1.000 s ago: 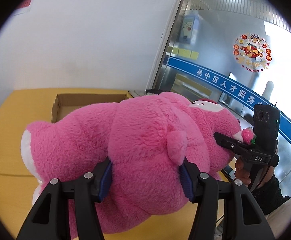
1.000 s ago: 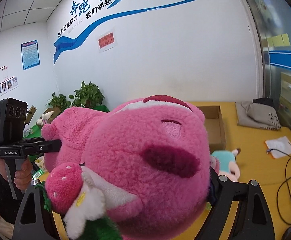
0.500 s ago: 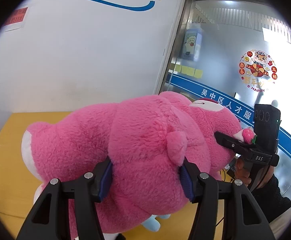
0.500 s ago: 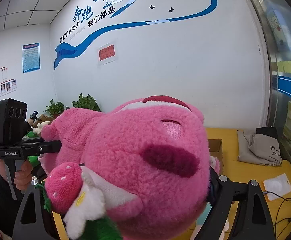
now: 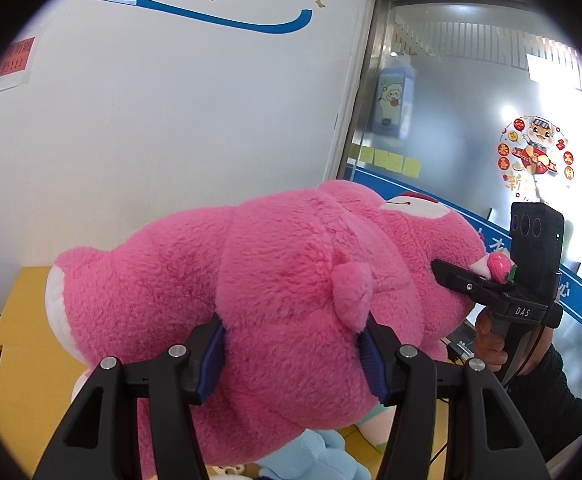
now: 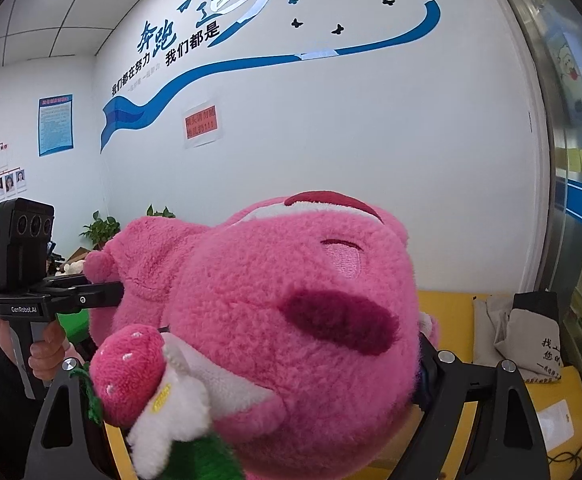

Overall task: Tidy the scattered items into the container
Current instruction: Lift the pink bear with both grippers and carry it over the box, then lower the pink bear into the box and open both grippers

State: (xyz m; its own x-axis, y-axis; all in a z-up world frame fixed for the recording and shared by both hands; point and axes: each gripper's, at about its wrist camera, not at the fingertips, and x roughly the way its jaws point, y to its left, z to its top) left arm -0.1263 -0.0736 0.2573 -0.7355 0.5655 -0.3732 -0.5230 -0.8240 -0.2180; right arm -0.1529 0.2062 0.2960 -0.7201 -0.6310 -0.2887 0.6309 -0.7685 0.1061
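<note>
A large pink plush bear (image 5: 291, 300) hangs above the yellow tabletop (image 5: 31, 360), left gripper (image 5: 293, 354) clamped on its body, right gripper (image 6: 251, 380) clamped on its head. The soft fur could slip free if either grip slackens.

Black left tool (image 5: 293, 354), blue pads (image 5: 211, 360), silver screws, dark sleeve (image 5: 547, 400)

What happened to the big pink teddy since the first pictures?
The fluffy pink plush bear went up: the yellow table and the cardboard box behind it dropped out of sight, and more wall shows. Nothing was let go. Left gripper and right gripper keep their jaws squeezing it.
</note>
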